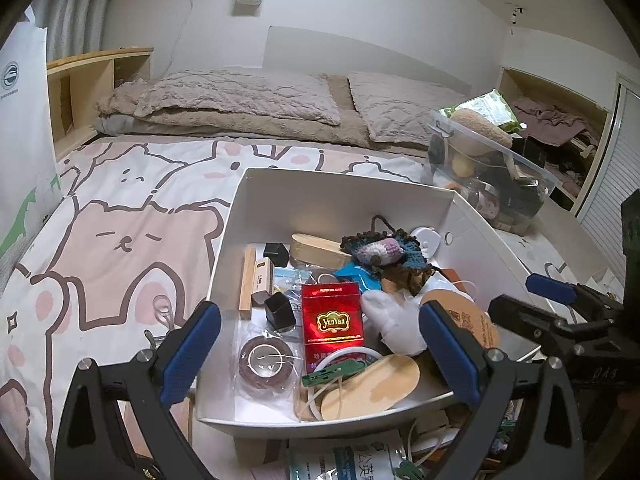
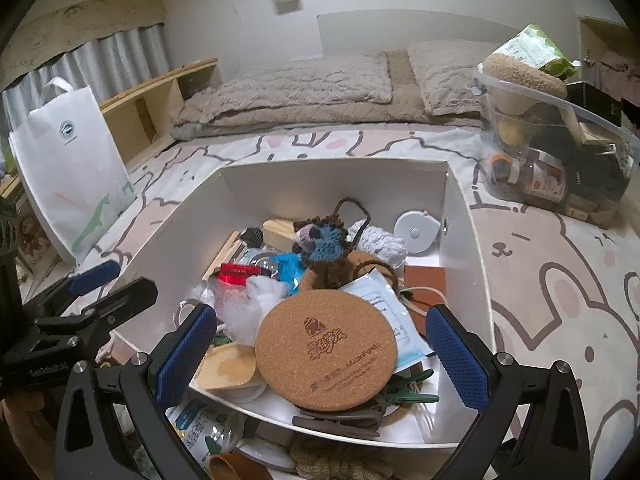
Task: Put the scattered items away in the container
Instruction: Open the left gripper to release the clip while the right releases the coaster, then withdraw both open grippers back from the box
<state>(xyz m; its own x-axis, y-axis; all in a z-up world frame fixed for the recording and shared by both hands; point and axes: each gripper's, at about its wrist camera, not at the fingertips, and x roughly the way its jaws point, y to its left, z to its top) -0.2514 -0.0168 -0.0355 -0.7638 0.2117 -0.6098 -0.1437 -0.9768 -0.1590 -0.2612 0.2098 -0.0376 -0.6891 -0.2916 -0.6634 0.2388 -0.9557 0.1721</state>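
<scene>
A white open box (image 1: 320, 200) stands on the bed, filled with several small items. Among them are a red cigarette pack (image 1: 332, 320), a brown tape roll (image 1: 266, 360), a white cloth (image 1: 394, 322) and a crocheted piece (image 1: 380, 250). My left gripper (image 1: 320, 356) hangs open over the box's near edge, above the red pack, holding nothing. In the right wrist view a round cork coaster (image 2: 326, 344) lies on top of the pile in the same box (image 2: 320, 188). My right gripper (image 2: 322, 356) is open around and above the coaster, its pads clear of it.
A clear plastic bin (image 2: 560, 152) of goods stands on the bed at the back right. A white shopping bag (image 2: 72, 168) leans at the left. Folded blankets (image 1: 240, 100) lie at the head. A printed packet (image 1: 348, 460) and a rope coil (image 2: 340, 464) lie before the box.
</scene>
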